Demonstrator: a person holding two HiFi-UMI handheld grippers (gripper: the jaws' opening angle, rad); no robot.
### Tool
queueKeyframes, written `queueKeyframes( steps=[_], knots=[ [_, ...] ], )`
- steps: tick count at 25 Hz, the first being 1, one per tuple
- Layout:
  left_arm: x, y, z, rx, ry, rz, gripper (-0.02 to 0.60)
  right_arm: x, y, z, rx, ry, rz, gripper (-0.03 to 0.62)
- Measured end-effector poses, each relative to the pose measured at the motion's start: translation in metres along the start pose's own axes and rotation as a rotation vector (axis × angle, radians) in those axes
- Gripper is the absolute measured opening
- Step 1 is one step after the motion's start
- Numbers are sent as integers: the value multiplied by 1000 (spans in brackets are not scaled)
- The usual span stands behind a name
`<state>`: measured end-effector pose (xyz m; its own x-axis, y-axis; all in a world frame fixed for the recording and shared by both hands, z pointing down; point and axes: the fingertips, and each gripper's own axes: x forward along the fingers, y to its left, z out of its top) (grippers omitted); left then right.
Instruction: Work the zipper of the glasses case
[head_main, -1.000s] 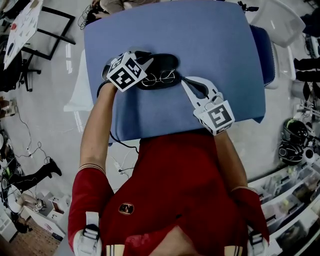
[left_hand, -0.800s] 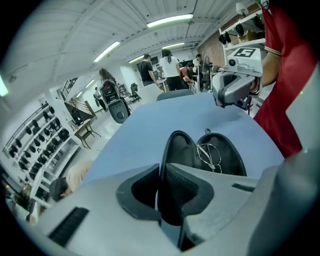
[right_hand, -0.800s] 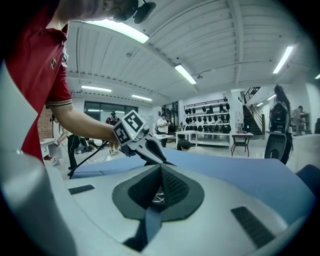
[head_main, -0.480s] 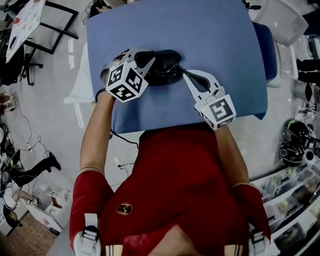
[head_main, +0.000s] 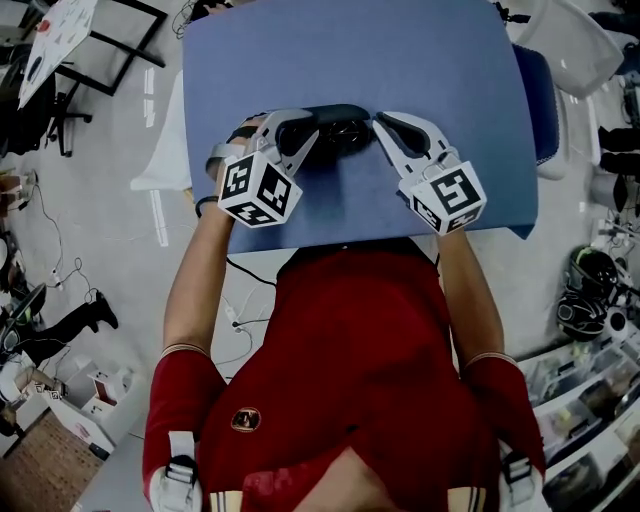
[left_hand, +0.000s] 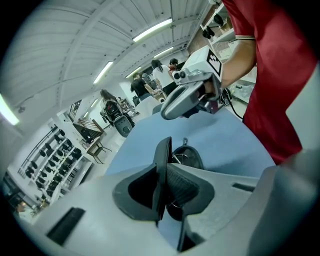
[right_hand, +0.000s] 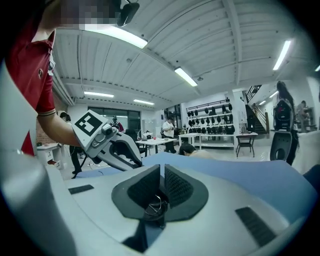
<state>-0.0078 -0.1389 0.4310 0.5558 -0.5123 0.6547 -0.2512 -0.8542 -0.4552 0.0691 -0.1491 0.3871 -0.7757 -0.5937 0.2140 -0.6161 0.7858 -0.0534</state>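
**A:** Blue tabletop is filling the head view, and the gripper views are showing a big hall with racks along a wall. Where is the case sitting?

**B:** The black glasses case is lying open near the middle of the table, between the two grippers. A pair of wire-framed glasses is resting in its lower half.

**A:** What is the left gripper doing?

**B:** It is pointing down at the case's left end. Its jaws have just been opening a little, but they are standing narrow. The case's lid is standing upright between the pads, and both pads are touching it.

**A:** And the right gripper?

**B:** It is lying nearly level at the case's right end. Its pads are pressing almost together and pinching a thin metal ring, which looks like the zipper pull.
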Motion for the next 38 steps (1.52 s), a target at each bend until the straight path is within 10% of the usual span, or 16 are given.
queueKeyframes(
  steps=[13, 25, 38],
  knots=[
    [-4, -45, -9, -60, 10, -42, 58, 47, 46, -32, -235, 237, 343, 155],
    [-12, -45, -7, -129, -65, -45, 66, 50, 67, -58, -400, 346, 455, 130],
    [9, -50, -18, -117, 58, -177, 124, 40, 74, -68, -516, 359, 532, 121]
  ],
)
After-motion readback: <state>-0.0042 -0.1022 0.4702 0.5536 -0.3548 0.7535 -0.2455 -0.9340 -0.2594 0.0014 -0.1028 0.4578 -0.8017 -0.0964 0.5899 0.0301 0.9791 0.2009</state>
